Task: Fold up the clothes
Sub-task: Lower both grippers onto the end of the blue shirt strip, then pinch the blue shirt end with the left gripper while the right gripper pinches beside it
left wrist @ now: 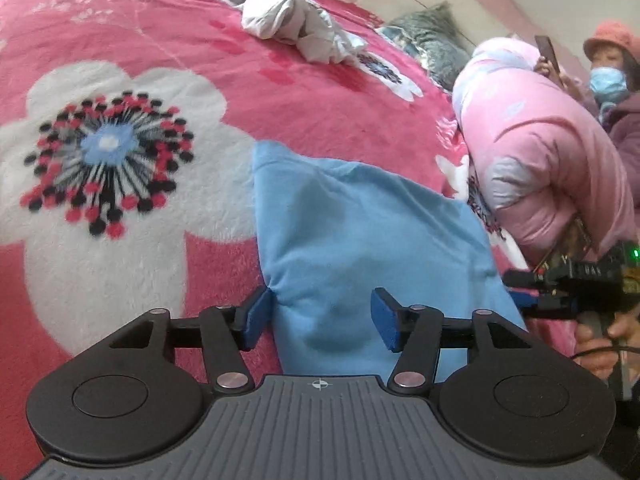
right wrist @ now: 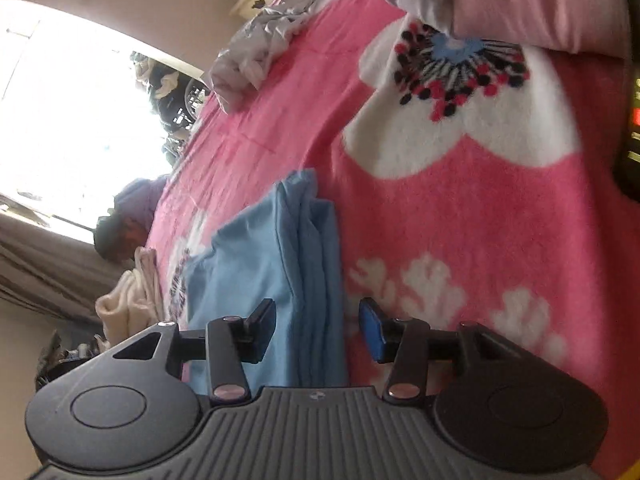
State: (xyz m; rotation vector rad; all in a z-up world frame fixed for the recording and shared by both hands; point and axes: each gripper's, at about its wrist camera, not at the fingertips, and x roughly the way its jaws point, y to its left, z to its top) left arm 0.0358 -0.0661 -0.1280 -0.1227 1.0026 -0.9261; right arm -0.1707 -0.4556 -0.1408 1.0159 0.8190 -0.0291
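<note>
A light blue garment (left wrist: 360, 232) lies folded on the pink flowered blanket (left wrist: 280, 92). My left gripper (left wrist: 322, 318) is open, its blue pads either side of the garment's near left corner, the left pad touching the edge. My right gripper (right wrist: 316, 330) is open and straddles the stacked folded edge of the blue garment (right wrist: 288, 264). The right gripper also shows in the left wrist view (left wrist: 560, 284) at the garment's right edge, in a hand.
A crumpled white-grey garment (left wrist: 296, 20) lies far back on the blanket; it also shows in the right wrist view (right wrist: 256, 48). A pink quilt roll (left wrist: 536, 152) and a masked person (left wrist: 612, 80) are at the right. A cream cloth pile (right wrist: 128, 300) sits by the bed edge.
</note>
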